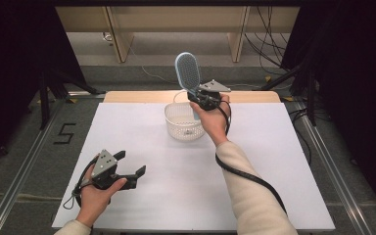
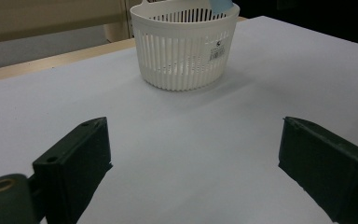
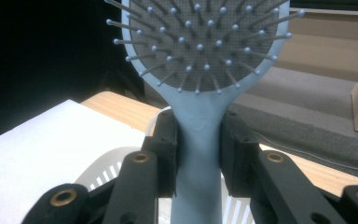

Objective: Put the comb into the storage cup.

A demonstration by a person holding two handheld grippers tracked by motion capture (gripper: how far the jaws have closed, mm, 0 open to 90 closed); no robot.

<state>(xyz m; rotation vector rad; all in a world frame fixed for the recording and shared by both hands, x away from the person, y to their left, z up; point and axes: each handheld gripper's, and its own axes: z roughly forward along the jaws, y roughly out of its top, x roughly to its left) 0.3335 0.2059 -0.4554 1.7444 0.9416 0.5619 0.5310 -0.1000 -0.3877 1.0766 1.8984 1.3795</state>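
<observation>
In the left gripper view, the left hand-held gripper [image 2: 193,163] hangs low over the white table [image 2: 270,84], its two black jaws rising from the bottom corners and standing wide apart with nothing but bare tabletop between them. Straight ahead and well apart from the jaws, a white slatted basket [image 2: 184,46] stands upright on the table, a small label stuck on its right side. A bit of a pale blue handle [image 2: 221,5] pokes up at the basket's rim at the top edge, and a strip of wooden table edge [image 2: 51,63] runs behind to the left.
</observation>
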